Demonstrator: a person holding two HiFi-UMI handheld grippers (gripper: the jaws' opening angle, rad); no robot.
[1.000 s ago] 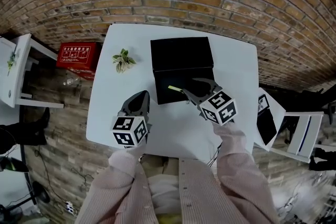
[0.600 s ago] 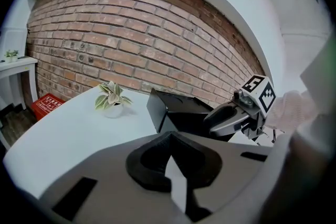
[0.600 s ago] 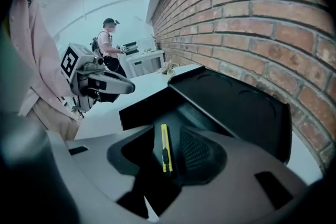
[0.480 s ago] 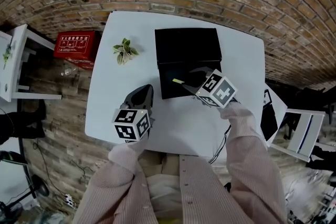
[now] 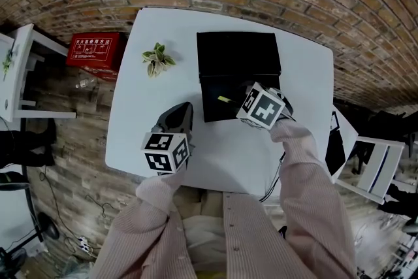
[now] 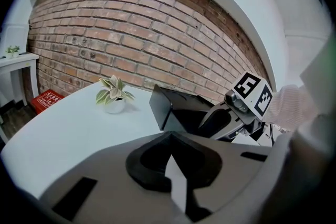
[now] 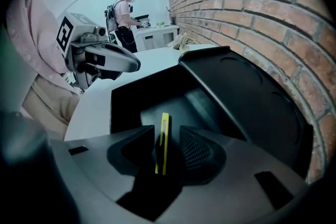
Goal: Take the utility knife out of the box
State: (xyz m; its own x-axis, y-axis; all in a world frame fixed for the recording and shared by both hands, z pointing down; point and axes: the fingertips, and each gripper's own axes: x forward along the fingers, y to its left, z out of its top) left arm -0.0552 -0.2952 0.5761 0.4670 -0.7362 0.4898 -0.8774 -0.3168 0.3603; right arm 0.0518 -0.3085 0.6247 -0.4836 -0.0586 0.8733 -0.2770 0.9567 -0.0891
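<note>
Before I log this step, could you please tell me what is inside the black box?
A yellow utility knife lies inside the black box, between the open jaws of the right claw. The claw covers part of the box, so anything beneath it is unseen.

Left gripper [image 5: 183, 112] held back, jaws together, right gripper [image 5: 240, 97] forward, jaws apart
</note>
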